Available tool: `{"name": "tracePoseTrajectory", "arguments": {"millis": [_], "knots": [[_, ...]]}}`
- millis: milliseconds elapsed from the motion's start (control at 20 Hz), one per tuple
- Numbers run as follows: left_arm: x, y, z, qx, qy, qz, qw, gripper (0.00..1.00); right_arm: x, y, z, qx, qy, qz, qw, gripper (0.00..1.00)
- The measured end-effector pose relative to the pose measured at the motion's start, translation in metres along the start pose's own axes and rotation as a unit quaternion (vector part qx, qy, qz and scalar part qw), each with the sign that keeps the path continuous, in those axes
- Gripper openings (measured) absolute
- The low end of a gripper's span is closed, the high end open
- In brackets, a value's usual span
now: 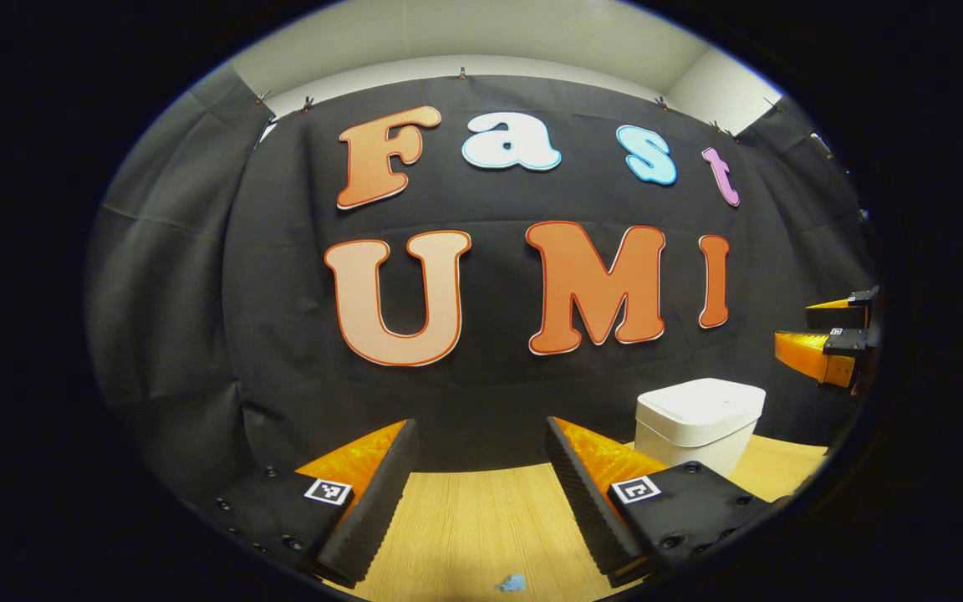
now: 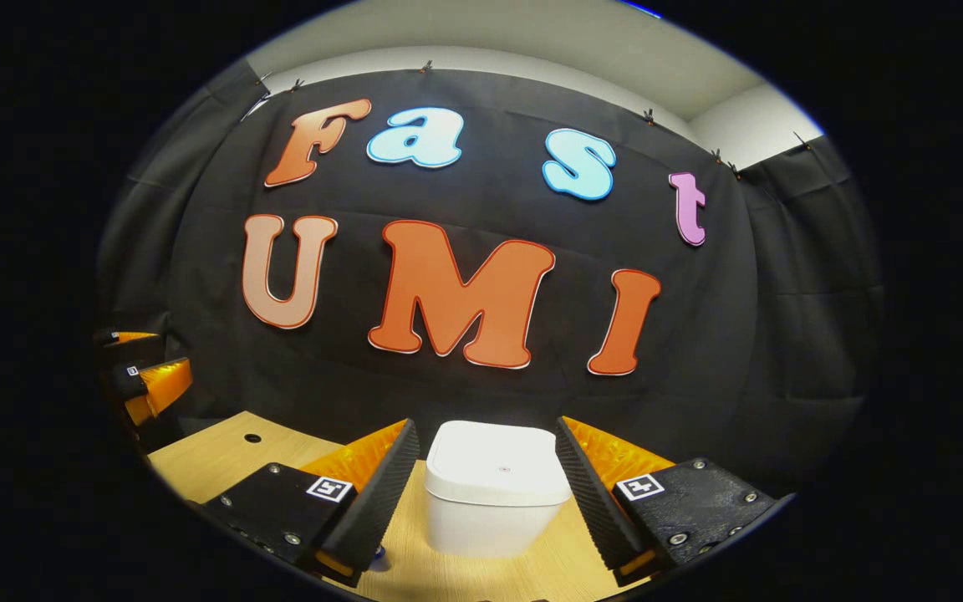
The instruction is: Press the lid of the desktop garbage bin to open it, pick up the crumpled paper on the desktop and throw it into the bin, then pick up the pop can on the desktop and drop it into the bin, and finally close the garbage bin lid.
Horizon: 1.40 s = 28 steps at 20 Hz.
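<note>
The white desktop bin (image 2: 494, 493) stands on the wooden table straight ahead of my right gripper (image 2: 486, 423), framed by its two open fingers, which hold nothing. The bin's lid (image 2: 498, 460) lies flat and shut. In the left gripper view the bin (image 1: 699, 422) stands ahead to the right, lid down. My left gripper (image 1: 480, 423) is open and empty above the table. A small bluish crumpled scrap (image 1: 512, 583) lies on the table just below it. The right gripper (image 1: 824, 333) hangs above and right of the bin. The left gripper (image 2: 147, 359) shows at the far left.
The wooden table (image 1: 465, 518) reaches back to the black cloth wall. A small round hole (image 2: 252, 437) sits in the tabletop at the left. A bit of something blue (image 2: 377, 558) peeks out under my right gripper's left finger; I cannot tell what it is.
</note>
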<state>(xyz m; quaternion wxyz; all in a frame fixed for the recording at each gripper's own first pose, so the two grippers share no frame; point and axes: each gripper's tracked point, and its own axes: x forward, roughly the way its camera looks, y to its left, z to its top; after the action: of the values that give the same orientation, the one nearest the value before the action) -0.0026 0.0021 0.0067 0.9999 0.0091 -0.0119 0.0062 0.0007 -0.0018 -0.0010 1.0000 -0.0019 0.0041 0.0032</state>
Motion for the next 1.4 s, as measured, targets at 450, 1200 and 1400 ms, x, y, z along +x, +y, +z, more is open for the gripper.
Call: {"name": "tracePoseTrajectory", "arguments": {"millis": [450, 1200, 1400], "knots": [[-0.004, 0.013, 0.001, 0.001, -0.002, -0.008, 1.000, 0.98, 0.000, -0.005, 0.010, -0.016, 0.000, -0.020, 1.000, 0.99], [-0.020, 0.071, -0.028, -0.005, 0.024, 0.008, 1.000, 0.98, 0.059, -0.023, 0.030, -0.028, 0.083, -0.038, 0.995, 0.96], [-0.023, 0.081, -0.032, -0.007, 0.034, 0.046, 0.998, 0.98, 0.088, -0.028, 0.010, -0.009, 0.153, -0.012, 0.988, 0.85]]}}
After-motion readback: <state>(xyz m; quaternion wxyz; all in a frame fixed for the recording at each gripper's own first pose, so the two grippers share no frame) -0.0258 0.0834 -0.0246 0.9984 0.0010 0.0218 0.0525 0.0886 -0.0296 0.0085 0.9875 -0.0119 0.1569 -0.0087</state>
